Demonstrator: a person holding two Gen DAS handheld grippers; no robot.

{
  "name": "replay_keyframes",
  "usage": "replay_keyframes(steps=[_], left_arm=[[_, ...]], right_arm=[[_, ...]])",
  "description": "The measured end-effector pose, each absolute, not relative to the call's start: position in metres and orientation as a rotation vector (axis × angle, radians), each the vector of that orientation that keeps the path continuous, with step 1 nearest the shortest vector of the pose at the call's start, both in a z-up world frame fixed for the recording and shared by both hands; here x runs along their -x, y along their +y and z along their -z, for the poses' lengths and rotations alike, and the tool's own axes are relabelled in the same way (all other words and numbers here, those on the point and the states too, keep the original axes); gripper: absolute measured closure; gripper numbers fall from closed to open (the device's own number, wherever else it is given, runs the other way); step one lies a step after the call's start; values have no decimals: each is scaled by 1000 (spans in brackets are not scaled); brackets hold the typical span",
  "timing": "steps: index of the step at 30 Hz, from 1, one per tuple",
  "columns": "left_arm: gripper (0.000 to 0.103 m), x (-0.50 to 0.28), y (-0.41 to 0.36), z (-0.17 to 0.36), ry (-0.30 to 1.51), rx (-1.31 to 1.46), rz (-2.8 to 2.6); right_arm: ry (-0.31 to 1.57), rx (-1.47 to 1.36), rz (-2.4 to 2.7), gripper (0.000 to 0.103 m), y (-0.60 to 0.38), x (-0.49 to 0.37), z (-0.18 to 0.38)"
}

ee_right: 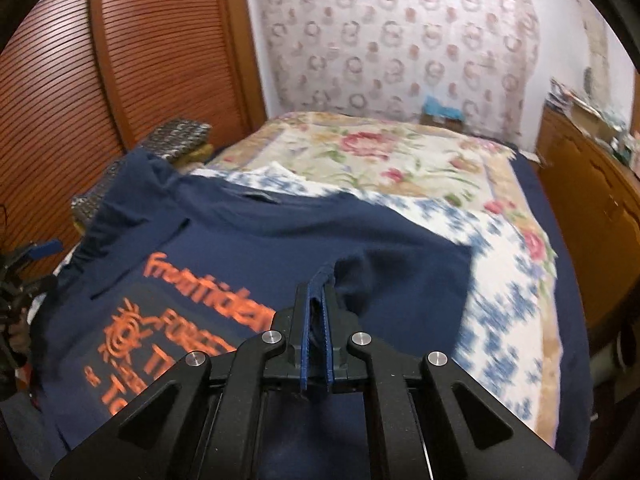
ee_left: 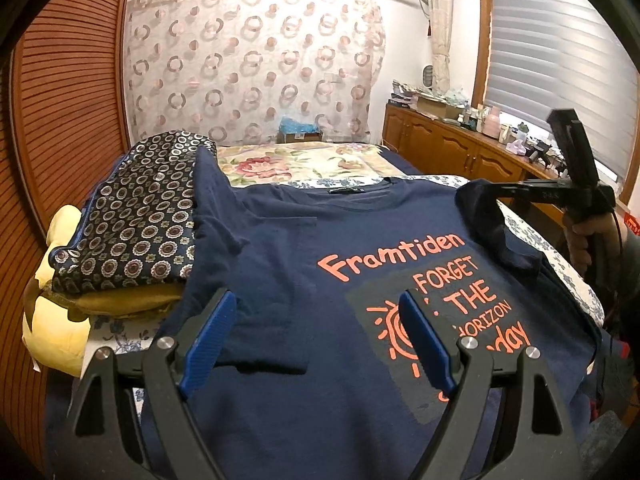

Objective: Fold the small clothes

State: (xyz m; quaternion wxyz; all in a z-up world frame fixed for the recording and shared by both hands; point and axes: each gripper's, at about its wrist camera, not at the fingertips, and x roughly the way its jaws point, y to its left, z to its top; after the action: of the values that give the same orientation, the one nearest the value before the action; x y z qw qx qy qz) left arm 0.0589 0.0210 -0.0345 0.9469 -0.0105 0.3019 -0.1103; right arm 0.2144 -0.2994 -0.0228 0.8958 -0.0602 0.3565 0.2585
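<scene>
your right gripper [ee_right: 316,300] is clenched on the right sleeve [ee_right: 400,280] of the navy t-shirt [ee_left: 300,280], lifting it off the bed [ee_right: 520,300]; your left gripper [ee_left: 316,320] hangs released. nearly every fold remains.

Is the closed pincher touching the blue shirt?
Touching. The right wrist view shows the right gripper shut on a fold of the navy T-shirt, cloth pinched between its pads.

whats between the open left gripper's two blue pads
Only the navy blue t-shirt lying flat below the left gripper; its pads touch nothing, as the left wrist view shows.
</scene>
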Motion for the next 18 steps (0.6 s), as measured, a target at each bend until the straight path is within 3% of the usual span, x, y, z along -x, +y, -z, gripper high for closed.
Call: replay_keyframes(steps=[3,4,5,7,18], left_arm=[[19,-58,23,34,615,28,223],[19,-58,24,34,615,29,223],[19,-58,25,34,616,30,222],[19,-59,25,33,616,29,219],[19,-67,35,31,605,16,188]], right_arm=[[742,125,-553,100,-281,-222,22],[742,124,-556,92,-277,-223,21],[741,125,-547,79,-274,-225,21],[735,118,-539,72,-273,-226,20],[810,185,-429,65,-315,-222,53]])
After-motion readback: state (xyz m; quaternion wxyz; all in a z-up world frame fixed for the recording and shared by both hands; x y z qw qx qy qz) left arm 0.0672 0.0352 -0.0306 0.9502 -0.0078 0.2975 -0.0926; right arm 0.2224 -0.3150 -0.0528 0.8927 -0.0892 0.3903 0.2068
